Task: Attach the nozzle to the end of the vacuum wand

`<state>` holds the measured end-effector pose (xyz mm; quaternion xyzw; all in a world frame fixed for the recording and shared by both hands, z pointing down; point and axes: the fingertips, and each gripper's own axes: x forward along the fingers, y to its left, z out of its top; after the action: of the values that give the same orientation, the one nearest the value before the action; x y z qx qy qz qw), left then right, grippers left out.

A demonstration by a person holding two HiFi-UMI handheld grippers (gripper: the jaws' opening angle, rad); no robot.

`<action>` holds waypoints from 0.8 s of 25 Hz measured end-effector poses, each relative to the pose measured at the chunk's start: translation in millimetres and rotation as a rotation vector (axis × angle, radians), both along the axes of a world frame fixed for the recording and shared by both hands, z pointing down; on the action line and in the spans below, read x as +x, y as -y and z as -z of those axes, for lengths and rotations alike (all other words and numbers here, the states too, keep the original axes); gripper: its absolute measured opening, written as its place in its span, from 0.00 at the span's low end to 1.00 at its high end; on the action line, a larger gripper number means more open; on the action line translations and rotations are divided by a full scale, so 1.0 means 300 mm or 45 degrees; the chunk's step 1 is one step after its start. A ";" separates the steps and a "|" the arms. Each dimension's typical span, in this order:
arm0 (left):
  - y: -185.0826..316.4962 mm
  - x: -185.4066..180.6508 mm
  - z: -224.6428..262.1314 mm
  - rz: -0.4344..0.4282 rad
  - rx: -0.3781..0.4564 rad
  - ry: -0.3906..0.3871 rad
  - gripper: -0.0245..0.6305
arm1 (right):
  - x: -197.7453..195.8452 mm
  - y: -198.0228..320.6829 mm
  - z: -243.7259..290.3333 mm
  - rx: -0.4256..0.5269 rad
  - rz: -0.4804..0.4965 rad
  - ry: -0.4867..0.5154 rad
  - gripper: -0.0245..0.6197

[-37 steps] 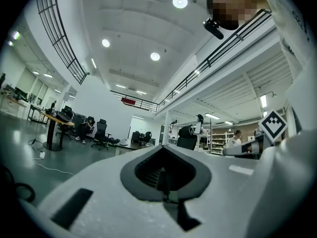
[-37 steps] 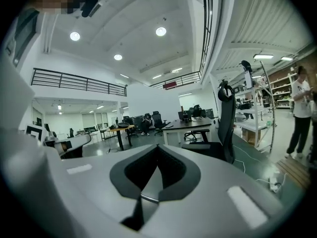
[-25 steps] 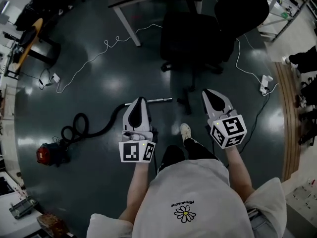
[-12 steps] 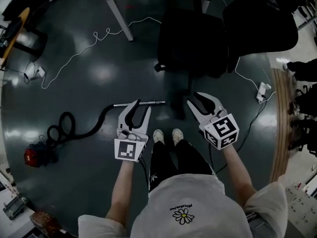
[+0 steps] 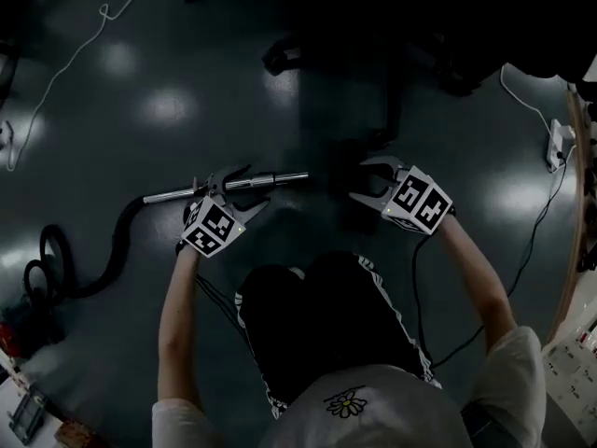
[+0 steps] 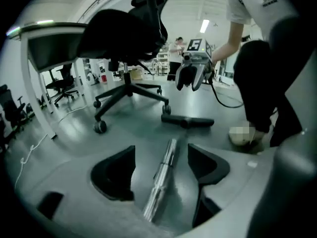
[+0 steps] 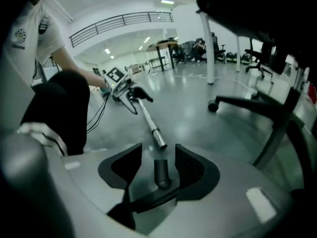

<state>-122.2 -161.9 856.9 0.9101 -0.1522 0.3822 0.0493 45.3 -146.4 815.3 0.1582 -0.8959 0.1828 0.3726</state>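
Down goes the person into a crouch, and both tools have dropped from waist height to just above the floor (image 5: 140,110), which now fills the head view. The office chair (image 6: 130,38) stands close behind the work, its wheeled base just past the nozzle.

The black hose (image 5: 112,250) curls away on the person's left and runs into the chrome vacuum wand (image 5: 270,179), lying flat with its free end pointing at the nozzle (image 6: 187,120). The nozzle rests on the floor just beyond that end, neck facing the tube, near it but not joined.

The left tool (image 5: 227,194) straddles the wand, jaws spread wide, pads clear of the metal on both sides. The right tool (image 5: 366,180) is wide too, with the nozzle's neck standing between its jaws, untouched.

Now the risks, as I read them. That tube is round and shiny, so an off-centre squeeze could roll it or let it slip. If neck and tube end meet at an angle, they will likely jam instead of seating. The hose may drag the wand back, and the chair base sits close enough to bump.

Against a second ago, both pairs of jaws were together; they have just been opening.
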 end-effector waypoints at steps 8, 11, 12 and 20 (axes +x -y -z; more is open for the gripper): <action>-0.012 -0.061 -0.461 -0.140 0.137 0.260 0.53 | 0.010 -0.131 -0.478 0.112 0.263 -0.279 0.32; -0.014 -0.064 -0.504 -0.198 0.271 0.325 0.40 | -0.035 -0.127 -0.516 0.152 0.299 -0.285 0.33; -0.019 -0.067 -0.507 -0.219 0.281 0.334 0.37 | -0.056 -0.128 -0.524 0.153 0.316 -0.292 0.33; -0.131 -0.050 -0.419 -0.308 0.196 0.263 0.36 | -0.115 -0.105 -0.525 0.285 0.525 -0.318 0.32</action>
<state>-137.1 -122.7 982.4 0.8788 -0.0746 0.4640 -0.0829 10.9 -115.0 972.7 0.0338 -0.8710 -0.0183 0.4897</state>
